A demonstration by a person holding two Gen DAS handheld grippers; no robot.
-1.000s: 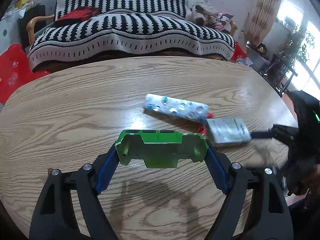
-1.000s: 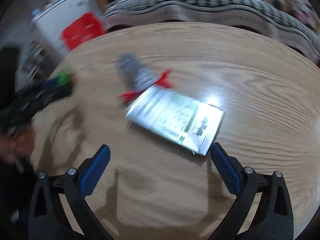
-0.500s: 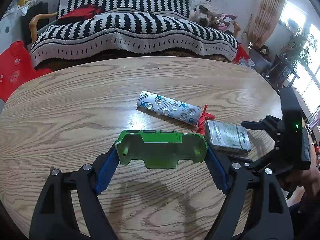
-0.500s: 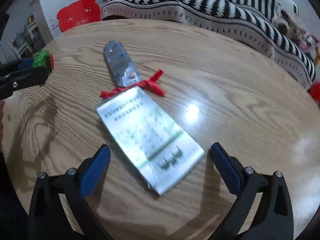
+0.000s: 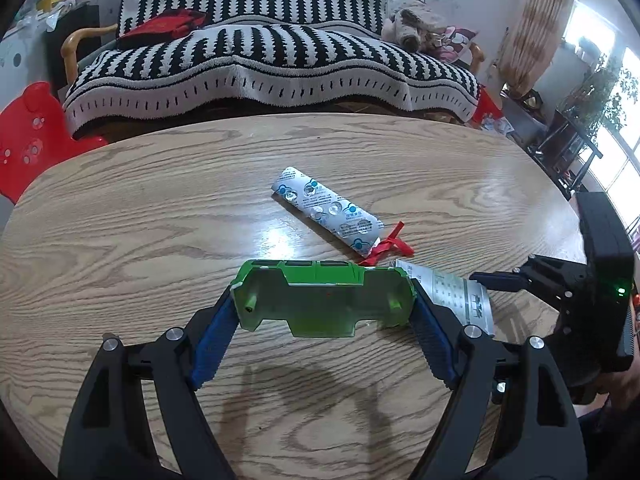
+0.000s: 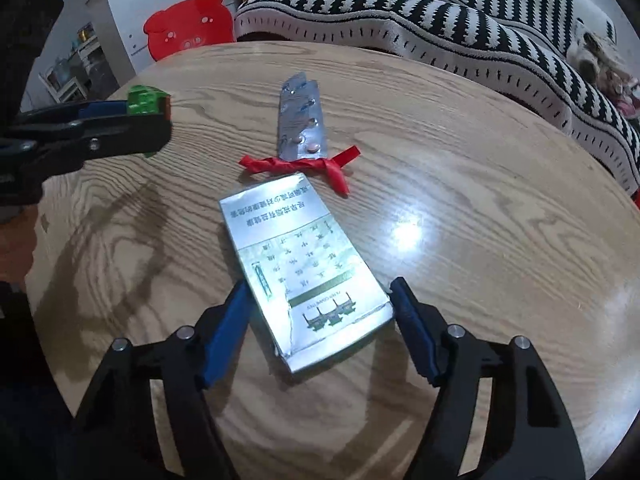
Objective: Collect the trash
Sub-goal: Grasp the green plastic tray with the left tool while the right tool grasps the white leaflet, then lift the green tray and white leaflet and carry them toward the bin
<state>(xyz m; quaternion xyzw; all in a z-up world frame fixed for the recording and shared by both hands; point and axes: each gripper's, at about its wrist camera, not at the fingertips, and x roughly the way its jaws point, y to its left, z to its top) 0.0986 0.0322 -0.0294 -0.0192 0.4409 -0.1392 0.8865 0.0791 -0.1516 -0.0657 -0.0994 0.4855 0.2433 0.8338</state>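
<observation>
My left gripper [image 5: 324,304] is shut on a green plastic piece [image 5: 324,300] and holds it above the round wooden table [image 5: 160,208]. It also shows in the right wrist view [image 6: 148,108]. A silver blister pack [image 5: 326,210] [image 6: 302,120], a red ribbon [image 5: 386,246] [image 6: 304,166] and a flattened silver cigarette pack [image 6: 300,256] [image 5: 452,292] lie on the table. My right gripper [image 6: 320,296] is open, its fingers on either side of the near end of the cigarette pack, close to its edges.
A sofa with a black-and-white striped blanket [image 5: 272,60] stands behind the table. A red pig-shaped stool [image 6: 188,26] is at the far left. A stuffed toy [image 5: 416,24] lies on the sofa.
My right gripper has swung round and moved in over the cigarette pack, its fingers now closer together and flanking the pack's near end. My left gripper has stayed put with the green piece.
</observation>
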